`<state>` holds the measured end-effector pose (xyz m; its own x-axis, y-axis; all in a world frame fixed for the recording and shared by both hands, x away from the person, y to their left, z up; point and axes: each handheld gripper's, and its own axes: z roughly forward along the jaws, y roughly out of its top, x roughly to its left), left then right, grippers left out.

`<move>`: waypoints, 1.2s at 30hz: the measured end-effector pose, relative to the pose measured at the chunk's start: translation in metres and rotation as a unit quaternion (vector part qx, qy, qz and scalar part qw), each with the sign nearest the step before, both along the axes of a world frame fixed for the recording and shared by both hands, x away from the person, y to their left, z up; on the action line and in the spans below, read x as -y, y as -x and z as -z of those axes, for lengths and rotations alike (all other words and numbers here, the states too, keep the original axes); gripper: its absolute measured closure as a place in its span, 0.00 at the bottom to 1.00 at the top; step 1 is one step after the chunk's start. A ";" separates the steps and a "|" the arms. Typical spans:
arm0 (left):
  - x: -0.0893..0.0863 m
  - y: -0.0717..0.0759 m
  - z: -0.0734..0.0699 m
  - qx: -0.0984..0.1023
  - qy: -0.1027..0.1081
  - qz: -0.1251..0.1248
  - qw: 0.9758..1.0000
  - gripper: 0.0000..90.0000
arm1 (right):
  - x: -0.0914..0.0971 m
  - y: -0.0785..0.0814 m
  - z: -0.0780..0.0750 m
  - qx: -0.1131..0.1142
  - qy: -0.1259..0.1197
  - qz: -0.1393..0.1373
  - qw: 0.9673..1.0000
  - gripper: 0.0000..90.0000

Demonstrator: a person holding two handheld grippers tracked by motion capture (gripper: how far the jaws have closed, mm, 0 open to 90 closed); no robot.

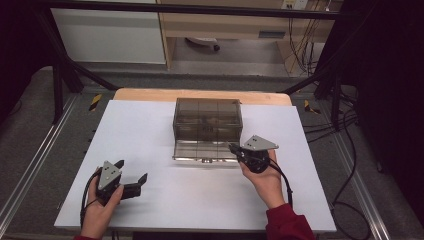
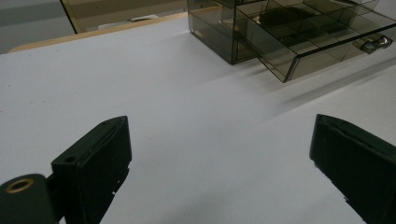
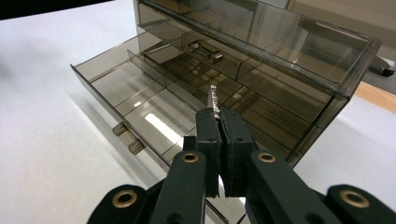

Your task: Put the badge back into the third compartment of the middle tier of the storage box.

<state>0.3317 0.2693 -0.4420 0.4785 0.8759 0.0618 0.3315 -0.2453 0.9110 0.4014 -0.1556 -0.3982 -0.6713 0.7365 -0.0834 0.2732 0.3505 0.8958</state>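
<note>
White tabletop (image 1: pixel 165 200): right gripper (image 3: pixel 219 122) pinches a screw (image 3: pixel 214 97) above open drawer (image 3: pixel 140 100) to drop it; left gripper (image 1: pixel 131 178) idles agape, empty

Your smoky clear drawer box (image 1: pixel 207 120) sits mid-table, its bottom drawer (image 3: pixel 154 112) pulled out toward you. A small silvery screw (image 3: pixel 214 100) stands pinched upright over that divided drawer.

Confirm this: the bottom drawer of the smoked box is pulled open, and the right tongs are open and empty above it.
Not quite. The drawer of the box is pulled open, but the right tongs are shut on a small silvery piece, as the right gripper view shows.
</note>
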 end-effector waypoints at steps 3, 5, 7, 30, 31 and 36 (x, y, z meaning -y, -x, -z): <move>0.000 0.000 0.000 0.000 0.000 0.000 1.000 0.06 | -0.001 0.000 0.001 0.000 0.002 -0.002 1.000 0.97; 0.000 0.000 0.000 -0.001 0.000 0.000 1.000 0.06 | -0.003 0.001 0.002 -0.001 0.003 -0.003 1.000 0.97; 0.000 0.000 0.000 -0.001 0.000 0.001 1.000 0.06 | -0.004 0.001 0.003 -0.002 0.004 -0.003 1.000 0.97; 0.001 0.000 0.001 -0.005 -0.003 0.006 1.000 0.06 | -0.010 0.002 0.009 -0.014 0.012 -0.012 1.000 0.97; 0.001 0.000 0.001 -0.004 -0.003 0.006 1.000 0.06 | -0.010 0.002 0.009 -0.014 0.012 -0.013 1.000 0.97; 0.001 0.000 0.001 -0.005 -0.004 0.005 1.000 0.06 | -0.011 0.002 0.010 -0.017 0.014 -0.013 1.000 0.97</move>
